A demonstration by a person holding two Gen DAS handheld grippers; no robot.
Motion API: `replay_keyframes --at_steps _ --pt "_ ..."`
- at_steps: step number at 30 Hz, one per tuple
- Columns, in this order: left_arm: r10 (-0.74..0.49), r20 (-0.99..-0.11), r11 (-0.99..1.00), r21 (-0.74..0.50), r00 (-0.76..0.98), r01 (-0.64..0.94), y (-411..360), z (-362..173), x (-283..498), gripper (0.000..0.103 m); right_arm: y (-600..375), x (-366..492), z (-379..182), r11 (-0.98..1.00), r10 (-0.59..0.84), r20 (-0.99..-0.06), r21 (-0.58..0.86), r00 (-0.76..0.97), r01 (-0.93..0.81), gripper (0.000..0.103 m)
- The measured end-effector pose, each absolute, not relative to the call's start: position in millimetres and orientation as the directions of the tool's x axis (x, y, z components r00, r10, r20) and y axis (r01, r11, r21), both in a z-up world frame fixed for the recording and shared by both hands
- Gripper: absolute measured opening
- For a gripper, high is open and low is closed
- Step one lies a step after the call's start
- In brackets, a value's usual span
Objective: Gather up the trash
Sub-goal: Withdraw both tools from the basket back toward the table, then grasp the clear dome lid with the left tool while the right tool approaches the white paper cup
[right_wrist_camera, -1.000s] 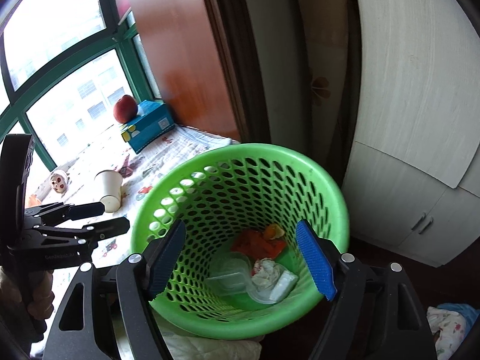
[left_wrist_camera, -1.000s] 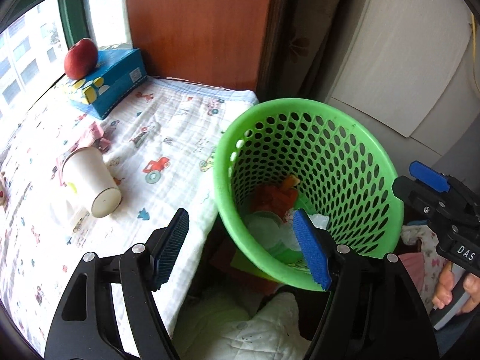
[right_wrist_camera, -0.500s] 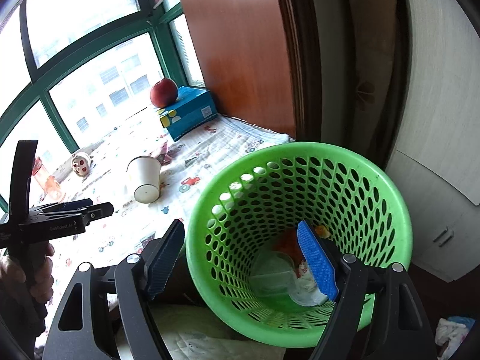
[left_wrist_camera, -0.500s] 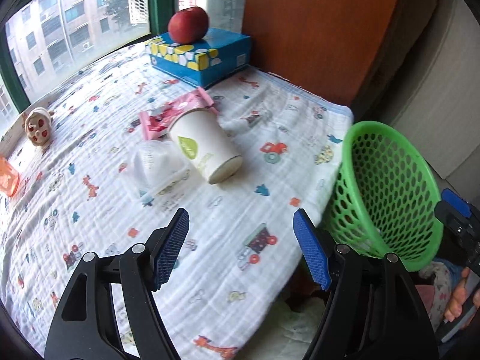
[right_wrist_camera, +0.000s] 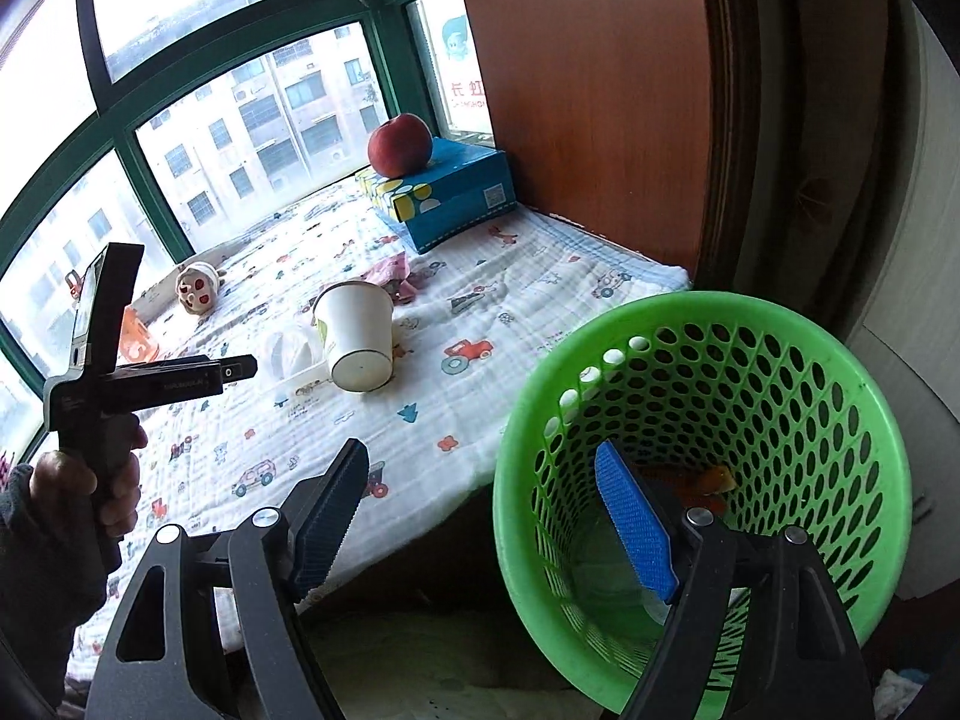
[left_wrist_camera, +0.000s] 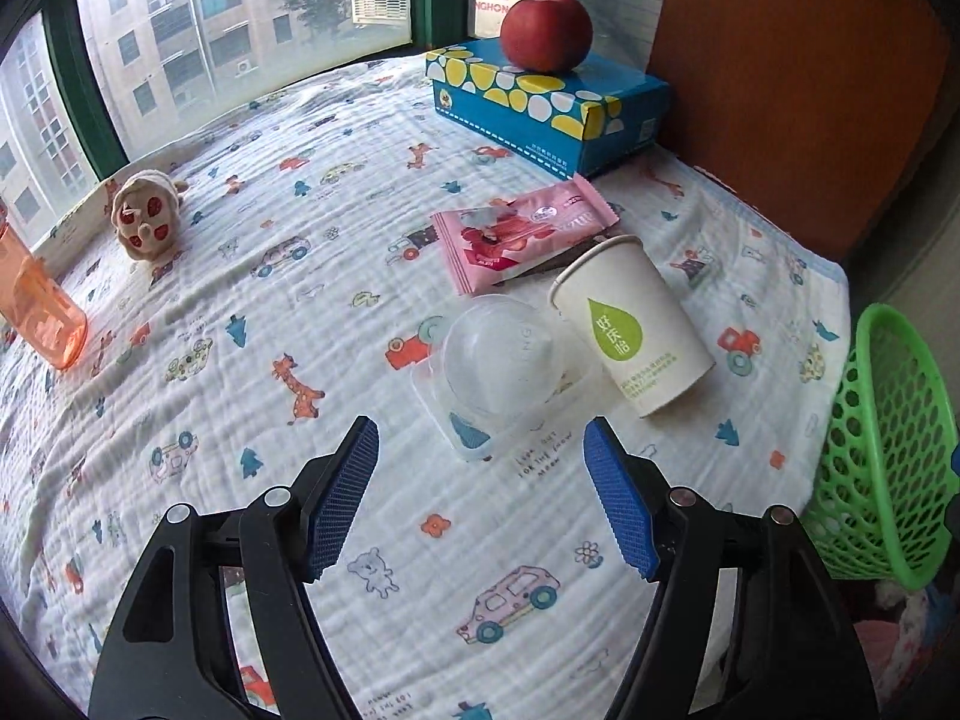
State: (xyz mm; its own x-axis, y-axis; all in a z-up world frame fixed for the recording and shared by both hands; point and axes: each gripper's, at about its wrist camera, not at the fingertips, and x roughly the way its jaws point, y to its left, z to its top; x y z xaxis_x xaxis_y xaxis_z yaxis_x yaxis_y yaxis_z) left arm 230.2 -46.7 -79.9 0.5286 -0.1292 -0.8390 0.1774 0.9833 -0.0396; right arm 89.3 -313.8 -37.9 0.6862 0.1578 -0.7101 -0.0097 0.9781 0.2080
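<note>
Left gripper (left_wrist_camera: 480, 498) spread wide, empty, above the cartoon-print white quilt (left_wrist_camera: 300, 312); right gripper (right_wrist_camera: 480, 510) likewise apart beside the green perforated plastic basket (right_wrist_camera: 708, 324). Beyond: clear plastic lid (left_wrist_camera: 504, 360), tipped white paper cup (left_wrist_camera: 630, 324), pink wrapper (left_wrist_camera: 522, 228), green-framed window (right_wrist_camera: 138, 144).

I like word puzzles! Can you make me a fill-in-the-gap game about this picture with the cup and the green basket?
1. The red apple sits on top of the blue ____.
2. The paper cup is lying on its ____.
3. The pink wrapper lies on the ____, not in the green basket.
4. The left hand-held gripper is ____ and holds nothing.

Missing words: box; side; blanket; open
</note>
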Motion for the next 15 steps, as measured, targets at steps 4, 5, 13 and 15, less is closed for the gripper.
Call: replay_keyframes --at_steps 4,5,13,15 --pt "-0.13 -0.846 0.982 -0.036 0.518 0.186 -49.6 -87.3 241.7 0.07 -304.1 99.5 -43.4 0.977 0.171 -0.722 0.21 0.67 -0.024 0.075" --pt "-0.134 -0.845 0.981 -0.038 0.518 0.191 -51.1 -88.4 244.3 0.07 -302.4 101.9 -44.7 0.977 0.174 -0.724 0.211 0.667 -0.026 0.075" --pt "-0.108 -0.853 0.98 -0.006 0.51 0.197 -62.0 -101.2 265.1 0.071 -295.2 116.6 -52.5 0.975 0.189 -0.738 0.221 0.647 -0.033 0.075" --pt "-0.104 -0.858 0.981 -0.006 0.503 0.192 -62.2 -105.3 269.4 0.071 -295.1 120.0 -55.1 0.974 0.192 -0.743 0.224 0.641 -0.032 0.075"
